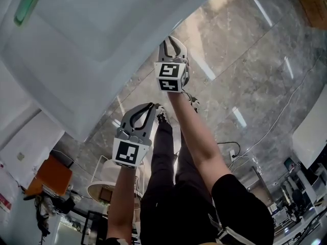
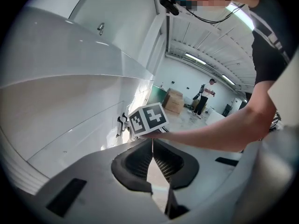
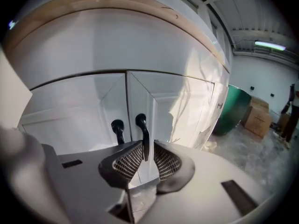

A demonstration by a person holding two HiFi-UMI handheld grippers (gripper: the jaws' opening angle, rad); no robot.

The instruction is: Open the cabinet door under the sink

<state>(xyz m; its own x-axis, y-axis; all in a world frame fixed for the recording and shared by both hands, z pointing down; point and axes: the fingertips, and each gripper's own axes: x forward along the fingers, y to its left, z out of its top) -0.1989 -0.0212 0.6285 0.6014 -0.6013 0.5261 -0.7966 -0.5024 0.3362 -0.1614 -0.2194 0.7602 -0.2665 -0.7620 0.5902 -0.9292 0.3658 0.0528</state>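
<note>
The white under-sink cabinet has two shut doors that meet at a centre seam. Each carries a black handle: the left door's handle (image 3: 117,127) and the right door's handle (image 3: 141,127). My right gripper (image 3: 145,146) is pushed up to the cabinet, its jaws drawn close around the right door's handle. The handle's lower end lies against the left pad. From the head view this right gripper (image 1: 172,41) reaches the cabinet front under the countertop (image 1: 102,29). My left gripper (image 1: 152,106) hangs back lower down, shut on nothing, its pads (image 2: 159,160) meeting at the tips.
Grey marble floor (image 1: 245,60) stretches to the right, with cables (image 1: 286,111) across it. A green bin (image 3: 233,108) and cardboard boxes (image 3: 261,115) stand past the cabinet's right end. An orange stool (image 1: 51,175) sits behind me. A person (image 2: 204,97) stands far off.
</note>
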